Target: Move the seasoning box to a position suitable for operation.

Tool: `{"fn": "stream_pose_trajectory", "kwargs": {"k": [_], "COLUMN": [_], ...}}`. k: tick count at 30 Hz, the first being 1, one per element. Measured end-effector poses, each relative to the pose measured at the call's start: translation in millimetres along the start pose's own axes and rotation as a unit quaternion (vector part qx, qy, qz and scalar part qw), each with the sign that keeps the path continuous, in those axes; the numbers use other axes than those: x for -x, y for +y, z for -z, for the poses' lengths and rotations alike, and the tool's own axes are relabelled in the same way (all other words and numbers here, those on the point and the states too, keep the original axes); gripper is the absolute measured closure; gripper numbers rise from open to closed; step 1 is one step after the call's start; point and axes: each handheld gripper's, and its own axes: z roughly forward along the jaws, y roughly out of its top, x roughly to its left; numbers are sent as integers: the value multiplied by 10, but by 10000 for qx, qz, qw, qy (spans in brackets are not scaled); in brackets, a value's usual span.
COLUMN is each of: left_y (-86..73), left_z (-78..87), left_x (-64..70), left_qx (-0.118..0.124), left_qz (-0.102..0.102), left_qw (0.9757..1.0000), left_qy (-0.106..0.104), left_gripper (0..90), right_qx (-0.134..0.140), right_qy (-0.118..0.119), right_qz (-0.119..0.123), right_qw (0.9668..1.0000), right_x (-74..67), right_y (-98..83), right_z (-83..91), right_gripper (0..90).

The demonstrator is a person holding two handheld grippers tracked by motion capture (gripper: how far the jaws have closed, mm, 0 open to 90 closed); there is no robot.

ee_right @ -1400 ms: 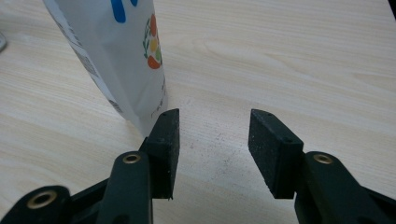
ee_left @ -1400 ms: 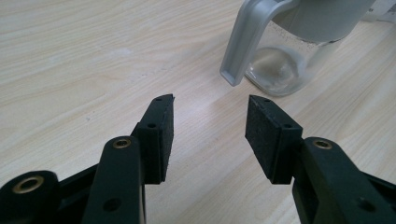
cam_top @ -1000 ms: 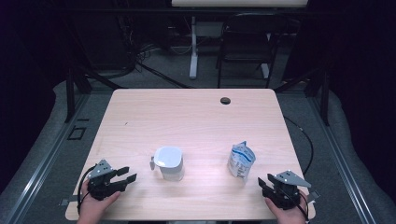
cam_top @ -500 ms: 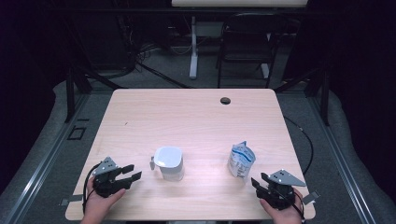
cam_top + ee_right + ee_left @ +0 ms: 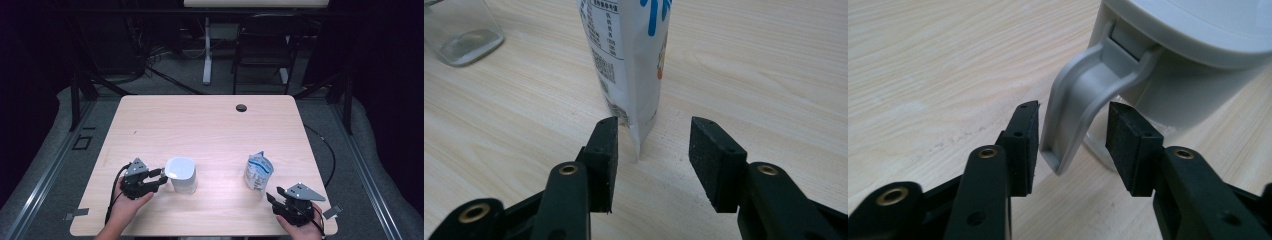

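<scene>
Now, near tabletop's front edge: L gripper [image 5: 159,178] lies level, fingers [image 5: 1023,140] apart w/ jug handle [image 5: 1083,107] between them, just been closing, pads not yet pressing; white jug [image 5: 181,174] stands upright immediately ahead. R gripper [image 5: 651,160], front-right corner, fingers apart, straddling lower edge of upright pouch [image 5: 258,172], untouched.

Surface [image 5: 210,125]: my pale wood-grain top, with a dark round hole [image 5: 241,107] near its far edge.
Jug [image 5: 181,174]: grey, handled, standing upright near my near-left corner.
Pouch [image 5: 258,172]: white and blue, upright, near my near-right corner.
</scene>
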Motion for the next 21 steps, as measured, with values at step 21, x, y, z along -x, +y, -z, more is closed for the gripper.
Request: {"fn": "stream_pose_trajectory", "kwargs": {"k": [21], "left_y": [7], "left_z": [-6], "left_x": [128], "left_qx": [-99], "left_qz": [-511], "left_qw": [9977], "left_qy": [438], "left_gripper": [715], "right_qx": [68], "right_qy": [368], "right_qz": [155], "right_qw": [9992], "right_x": [-96], "right_y": [21], "right_z": [82], "right_gripper": [563]}}
